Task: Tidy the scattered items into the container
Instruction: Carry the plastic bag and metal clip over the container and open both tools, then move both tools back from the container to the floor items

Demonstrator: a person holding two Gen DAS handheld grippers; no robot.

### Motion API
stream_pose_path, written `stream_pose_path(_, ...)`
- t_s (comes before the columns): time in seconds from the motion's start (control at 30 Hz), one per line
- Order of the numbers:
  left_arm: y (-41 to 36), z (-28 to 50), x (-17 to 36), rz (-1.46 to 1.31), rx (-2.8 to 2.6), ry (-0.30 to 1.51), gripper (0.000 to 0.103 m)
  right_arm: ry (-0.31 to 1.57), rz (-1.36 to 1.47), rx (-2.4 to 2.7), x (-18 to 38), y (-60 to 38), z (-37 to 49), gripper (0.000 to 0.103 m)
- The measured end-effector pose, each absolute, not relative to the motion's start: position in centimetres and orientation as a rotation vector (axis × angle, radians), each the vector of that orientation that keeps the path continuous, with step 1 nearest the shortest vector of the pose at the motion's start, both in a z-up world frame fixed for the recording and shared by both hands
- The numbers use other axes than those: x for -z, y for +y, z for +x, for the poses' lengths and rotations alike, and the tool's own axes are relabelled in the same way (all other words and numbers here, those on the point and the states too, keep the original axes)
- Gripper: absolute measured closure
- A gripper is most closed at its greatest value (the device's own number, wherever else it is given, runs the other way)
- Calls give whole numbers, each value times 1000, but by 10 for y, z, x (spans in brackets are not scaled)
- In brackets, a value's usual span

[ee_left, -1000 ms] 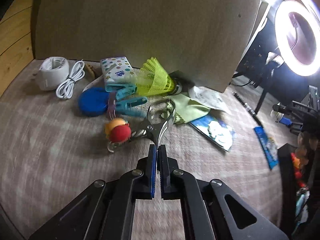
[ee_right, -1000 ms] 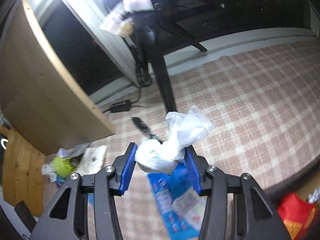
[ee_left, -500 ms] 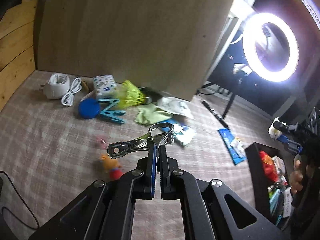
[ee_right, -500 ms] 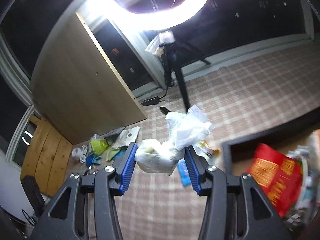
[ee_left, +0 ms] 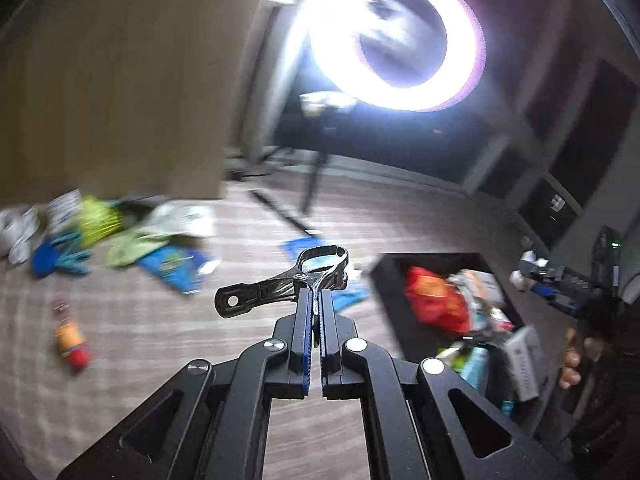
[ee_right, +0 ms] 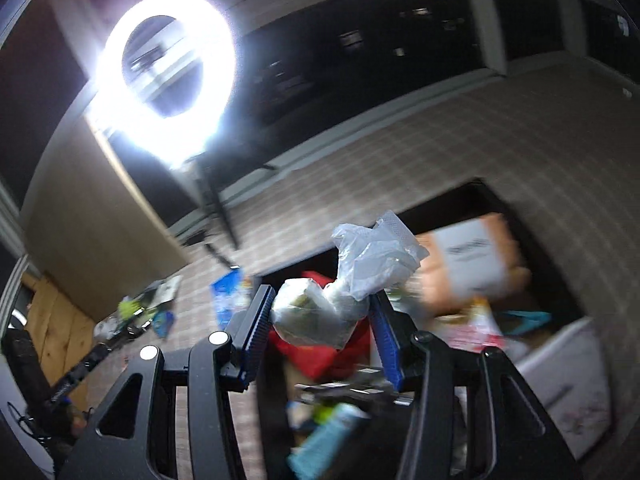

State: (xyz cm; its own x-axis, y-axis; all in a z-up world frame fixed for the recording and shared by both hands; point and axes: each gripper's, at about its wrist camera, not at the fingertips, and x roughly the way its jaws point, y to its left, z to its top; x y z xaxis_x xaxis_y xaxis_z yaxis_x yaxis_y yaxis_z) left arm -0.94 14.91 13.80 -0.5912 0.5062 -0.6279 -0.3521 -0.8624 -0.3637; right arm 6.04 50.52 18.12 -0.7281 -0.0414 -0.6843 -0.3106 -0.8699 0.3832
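Chrome metal spring clip [ee_left: 294, 282] sat pinched in the left gripper [ee_left: 316, 300], jaws fully closed on its body, handle end with the hole sticking out to the left, looped end pointing ahead. Long axis of the clip lay crosswise to the fingers, slightly tilted. Black open-topped container [ee_left: 384, 280] lay ahead and to the right of that gripper, on the checked carpet [ee_left: 160, 340], already partly filled with a red packet [ee_left: 434, 304] and boxes. Clip was not yet over the rim; judged a further carry rightward was needed.

Right gripper [ee_right: 322, 316] clamped a knotted clear plastic bag with greenish contents [ee_right: 316, 316], jaws held wide around it, knot tail sticking up. In its own view the container [ee_right: 472, 194] lay directly below and beyond the fingers. Judged the right hand nearer to a drop; its bag looked due to go in first.

Remaining loose items [ee_left: 96, 228] stayed well apart, far left by the wooden panel [ee_left: 112, 80].
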Motion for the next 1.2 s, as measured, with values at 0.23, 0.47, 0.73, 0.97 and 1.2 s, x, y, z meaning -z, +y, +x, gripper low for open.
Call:
stream_pose_path(0.23, 232, 7, -160, -972, -2246, -195, 101, 750, -1058, -2609, -173, 540, 84, 56)
stream_pose_path(0.47, 286, 37, -165, -963, -2095, -133, 101, 749, -1060, -2592, -169, 549, 87, 56)
stream_pose_path(0.73, 327, 68, -145, -1035, -1908, -23, 65, 759, -1124, -2531, -161, 560, 82, 48)
stream_pose_path(0.97, 303, 54, -142, -1075, -1970, -70, 65, 799, -1100, -2529, -162, 563, 88, 47)
stream_pose_path(1.2, 273, 39, -125, -1155, -2068, -111, 65, 765, -1119, -2583, -164, 547, 77, 39)
